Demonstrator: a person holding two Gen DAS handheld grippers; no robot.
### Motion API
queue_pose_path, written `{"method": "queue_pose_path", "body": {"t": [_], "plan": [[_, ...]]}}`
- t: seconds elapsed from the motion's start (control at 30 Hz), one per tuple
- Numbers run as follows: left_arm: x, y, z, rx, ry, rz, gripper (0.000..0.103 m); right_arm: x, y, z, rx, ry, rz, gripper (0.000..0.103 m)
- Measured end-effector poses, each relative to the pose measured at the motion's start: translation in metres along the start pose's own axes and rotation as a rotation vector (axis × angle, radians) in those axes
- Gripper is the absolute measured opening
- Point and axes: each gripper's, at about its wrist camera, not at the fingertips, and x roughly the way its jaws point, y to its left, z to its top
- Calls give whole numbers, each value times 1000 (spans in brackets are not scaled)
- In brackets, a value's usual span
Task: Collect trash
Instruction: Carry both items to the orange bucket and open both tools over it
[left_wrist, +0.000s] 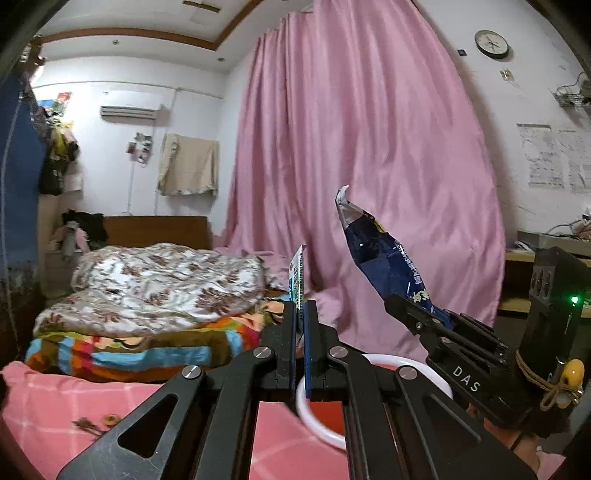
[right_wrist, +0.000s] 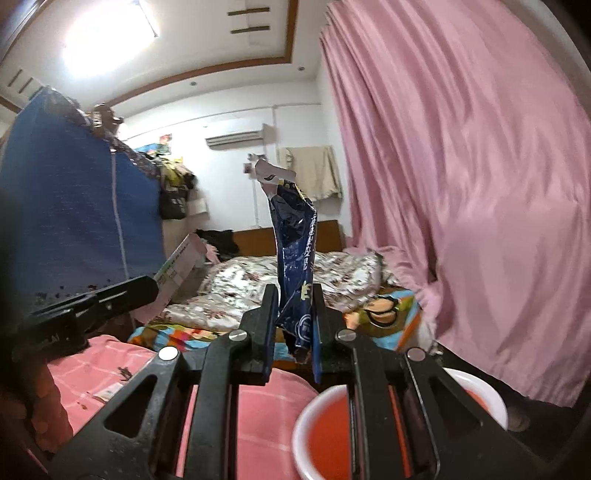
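My left gripper (left_wrist: 300, 306) is shut on a thin flat green-and-white paper carton (left_wrist: 296, 277), seen edge-on and sticking up between the fingers. From the right wrist view the same carton (right_wrist: 177, 269) juts out of the left gripper (right_wrist: 153, 290) at the left edge. My right gripper (right_wrist: 293, 295) is shut on a crumpled dark blue snack wrapper (right_wrist: 293, 240) that stands upright above the fingers. In the left wrist view the right gripper (left_wrist: 410, 306) sits to the right, holding that wrapper (left_wrist: 380, 254). A red bin with a white rim (right_wrist: 484, 384) lies just below both grippers.
A pink checked bedsheet (left_wrist: 48, 402) spreads below, with folded floral and colourful blankets (left_wrist: 155, 288) further along the bed. A pink curtain (left_wrist: 369, 147) hangs on the right, a blue wardrobe (right_wrist: 74, 206) on the left. A desk (left_wrist: 546, 243) stands at the far right.
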Motion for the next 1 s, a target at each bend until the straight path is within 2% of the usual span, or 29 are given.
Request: {"method": "queue_pose_path", "body": {"t": [0.1, 0.3, 0.5, 1.0], "plan": [[15, -10, -5, -6, 30, -25, 2, 4, -12, -3, 16, 38, -35, 23], [54, -31, -16, -36, 148, -80, 2, 9, -30, -8, 54, 95, -74, 24], [77, -43, -26, -64, 235, -120, 2, 14, -46, -18, 83, 160, -116, 24], [112, -52, -54, -106, 419, -152, 2, 28, -91, -43, 195, 302, -161, 25]]}}
